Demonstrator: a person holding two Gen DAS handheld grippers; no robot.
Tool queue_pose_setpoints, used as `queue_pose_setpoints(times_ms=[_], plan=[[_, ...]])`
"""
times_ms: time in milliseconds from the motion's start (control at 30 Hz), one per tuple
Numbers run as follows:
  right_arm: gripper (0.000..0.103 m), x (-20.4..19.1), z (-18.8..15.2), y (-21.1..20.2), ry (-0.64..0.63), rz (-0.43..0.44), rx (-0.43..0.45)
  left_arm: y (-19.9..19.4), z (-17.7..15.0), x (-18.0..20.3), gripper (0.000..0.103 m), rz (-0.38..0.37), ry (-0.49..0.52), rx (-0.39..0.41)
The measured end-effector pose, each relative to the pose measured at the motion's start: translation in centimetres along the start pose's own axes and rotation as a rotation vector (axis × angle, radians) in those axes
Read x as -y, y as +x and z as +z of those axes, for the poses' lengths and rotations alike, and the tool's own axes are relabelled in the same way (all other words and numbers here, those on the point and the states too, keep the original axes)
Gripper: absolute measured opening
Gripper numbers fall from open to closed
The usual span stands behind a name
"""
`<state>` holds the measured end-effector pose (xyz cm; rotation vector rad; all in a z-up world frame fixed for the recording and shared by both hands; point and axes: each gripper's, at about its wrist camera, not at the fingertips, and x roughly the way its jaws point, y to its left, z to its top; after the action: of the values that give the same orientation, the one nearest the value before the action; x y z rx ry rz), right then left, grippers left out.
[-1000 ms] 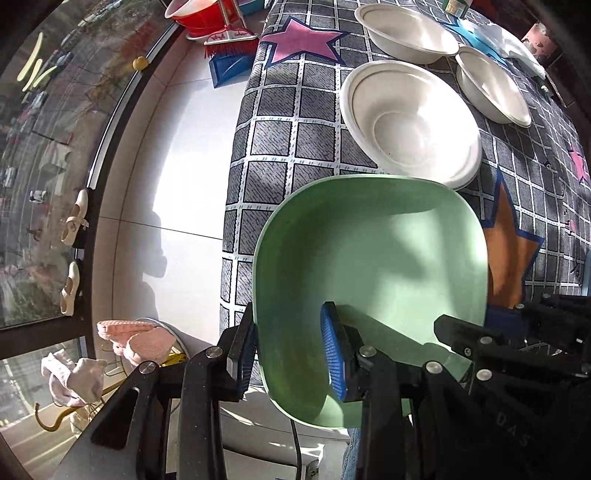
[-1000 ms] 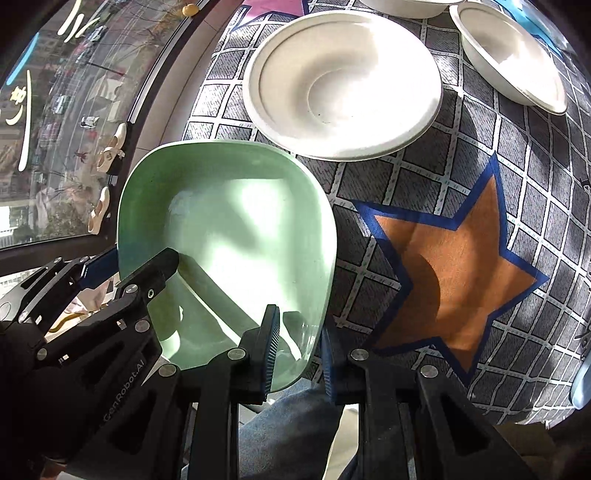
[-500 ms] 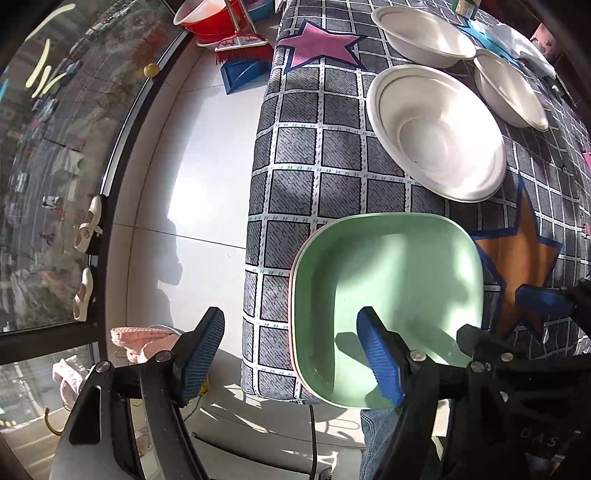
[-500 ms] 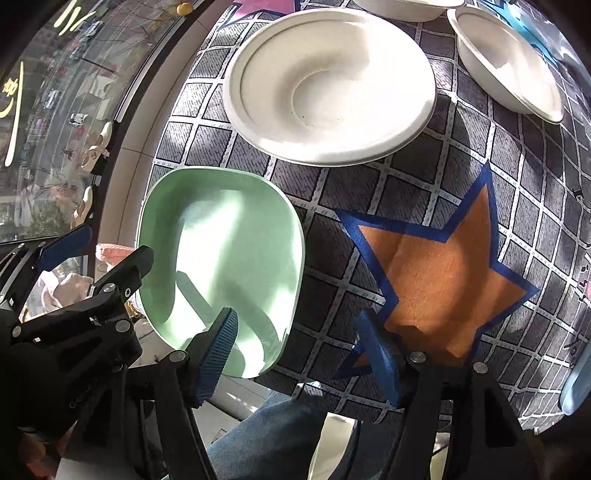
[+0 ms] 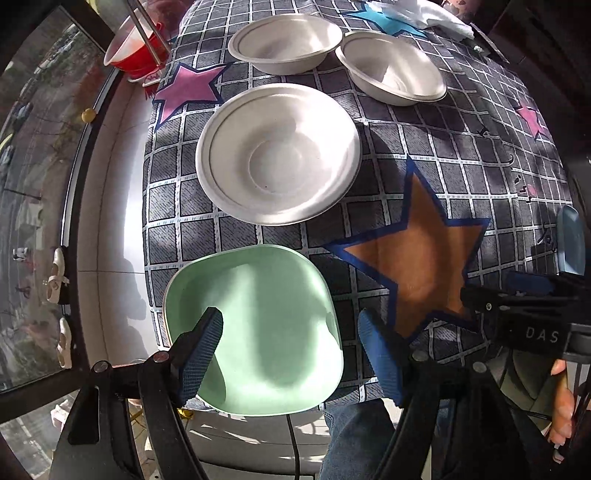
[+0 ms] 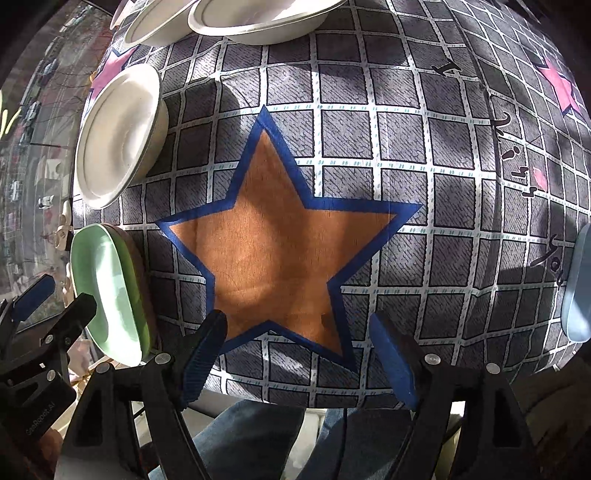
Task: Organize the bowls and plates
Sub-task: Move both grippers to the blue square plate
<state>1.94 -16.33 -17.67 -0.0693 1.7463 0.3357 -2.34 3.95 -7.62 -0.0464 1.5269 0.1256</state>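
Note:
A pale green square plate [image 5: 258,325] lies at the table's near left corner, its front edge past the table edge; the right wrist view shows it edge-on [image 6: 110,288]. My left gripper [image 5: 290,343] hovers over its right half, open, touching nothing. A large white bowl [image 5: 277,155] sits just behind the plate, with two more white bowls [image 5: 286,40] [image 5: 391,66] at the back. My right gripper [image 6: 297,343] hangs over the orange star [image 6: 273,243] on the cloth, its jaws opening with nothing between them. A blue plate [image 6: 578,288] shows at the right edge.
The grey checked tablecloth [image 5: 461,155] covers the table. A red bucket [image 5: 133,48] stands on the floor at the back left, and a white cloth [image 5: 424,11] lies at the far end. A person's jeans [image 5: 354,435] are at the near edge.
Both grippers let go of the green plate's rim and opened wide. The plate now rests on the table, and both grippers have shifted right, the right one to over the orange star.

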Motion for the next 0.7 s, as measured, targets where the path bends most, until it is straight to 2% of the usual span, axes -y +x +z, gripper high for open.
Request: queue_pose_setpoints(times_ms=[200,500,700], plan=[[0.080,9.9,-0.7,-2.7,0.221,-0.004,0.065,-0.7,2.8,9.7,0.079,-0.013,0.199,0.008],[0.080,26.2,-2.8,-7.3,0.448,-0.113,0.142,-0.6,6.5,25.7,0.079,-0.080,0.386,-0.027],[0.080,33.6,-2.7,-8.0,0.494,-0.181,0.131,0.2,8.4,35.0,0.079,-0.123,0.425,-0.059]])
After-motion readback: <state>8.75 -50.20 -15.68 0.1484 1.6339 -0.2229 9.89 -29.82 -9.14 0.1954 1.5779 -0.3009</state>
